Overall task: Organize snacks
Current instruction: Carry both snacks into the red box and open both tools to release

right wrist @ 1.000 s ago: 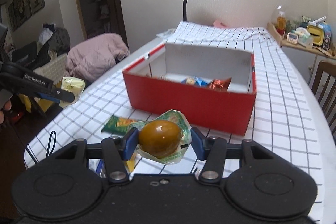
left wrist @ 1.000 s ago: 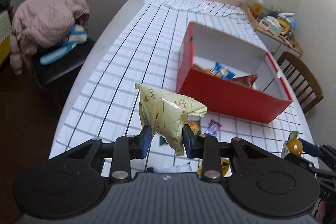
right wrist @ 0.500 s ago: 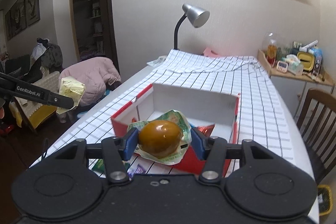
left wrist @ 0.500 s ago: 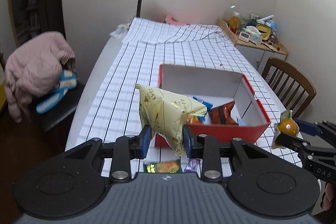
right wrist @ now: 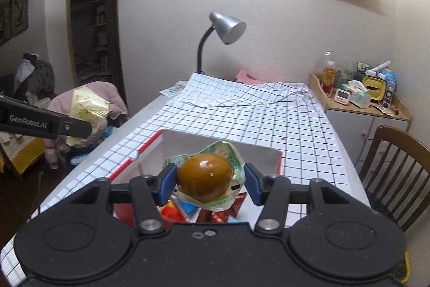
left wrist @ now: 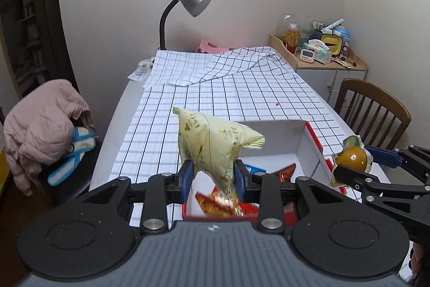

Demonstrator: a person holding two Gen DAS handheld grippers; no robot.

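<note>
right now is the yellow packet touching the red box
Apart. In the left wrist view the yellow packet hangs pinched in the left gripper above the red box, clear of its walls.

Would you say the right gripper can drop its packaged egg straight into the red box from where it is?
Probably yes. The right gripper holds the packaged egg above the open red box, with only loose snack wrappers beneath it and nothing covering the opening.
</note>
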